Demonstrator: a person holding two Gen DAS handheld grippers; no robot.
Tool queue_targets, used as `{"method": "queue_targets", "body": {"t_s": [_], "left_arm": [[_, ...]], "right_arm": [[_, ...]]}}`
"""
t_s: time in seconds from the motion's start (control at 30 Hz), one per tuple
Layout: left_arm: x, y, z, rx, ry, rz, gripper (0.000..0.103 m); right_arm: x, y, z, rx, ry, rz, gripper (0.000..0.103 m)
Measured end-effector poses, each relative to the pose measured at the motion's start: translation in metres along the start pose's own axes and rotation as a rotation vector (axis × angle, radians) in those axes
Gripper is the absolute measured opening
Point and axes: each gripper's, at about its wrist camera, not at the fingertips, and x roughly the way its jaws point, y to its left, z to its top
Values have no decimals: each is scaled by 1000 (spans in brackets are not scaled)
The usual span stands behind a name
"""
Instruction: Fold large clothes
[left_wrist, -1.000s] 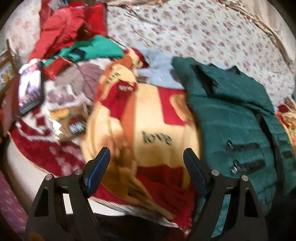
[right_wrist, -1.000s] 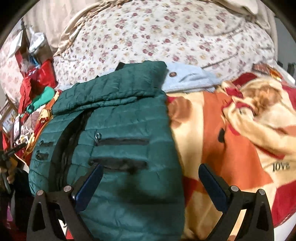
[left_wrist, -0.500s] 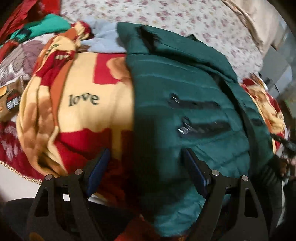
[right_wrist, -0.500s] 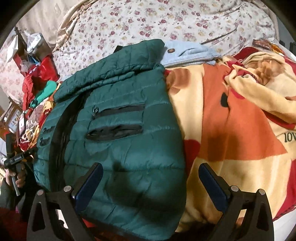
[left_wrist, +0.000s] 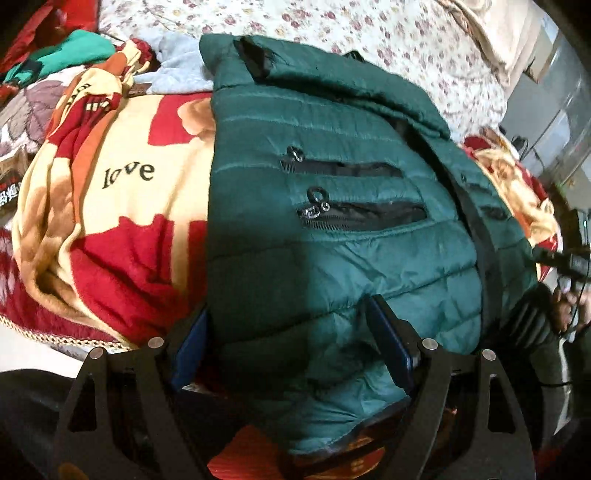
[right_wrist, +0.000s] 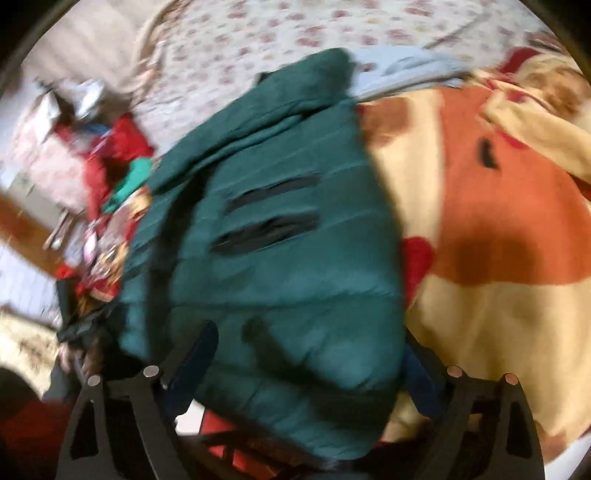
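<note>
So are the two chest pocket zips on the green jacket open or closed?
Open. In the left wrist view both pockets on the green jacket gape as dark slots, with the zip pulls sitting at their left ends.

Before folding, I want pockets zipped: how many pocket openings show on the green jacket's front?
4. Two black slits stacked on the green jacket panel; two smaller past the zipper. Others may be hidden.

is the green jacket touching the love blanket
Touching. The left wrist view shows the green jacket lying directly on the love blanket, its edge overlapping the blanket's pattern with no gap.
</note>
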Motion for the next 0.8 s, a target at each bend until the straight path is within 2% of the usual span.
{"method": "queue_targets", "body": {"t_s": [0.1,0.17,0.23,0.3,0.37,0.47,0.57,0.67,0.8], "left_arm": [[-5,-2,-1,-5,-17,-23,81],[-1,-3,0,-4,-10,-16,81],[3,-3,0,-4,8,-10,81],[5,-3,-3,1,23,-11,81],[5,-5,-5,5,28,-17,81],[0,-5,-6,2,13,-57,81],[-6,-6,-4,-5,-21,-120,81],[-6,-4,-1,-16,-33,-145,81],[3,-7,1,-10,-20,-105,81]], "right_arm": [[-2,15,-4,-91,8,64,91],[3,10,-1,-63,12,81,91],[8,5,3,-29,14,60,90],[4,8,5,-24,-20,-3,86],[-6,21,4,-69,-50,-8,85],[-11,50,-8,-201,-8,-5,86],[-15,61,-6,-255,-31,48,86],[-10,52,7,-190,-74,64,86],[17,29,16,-62,-26,13,86]]}}
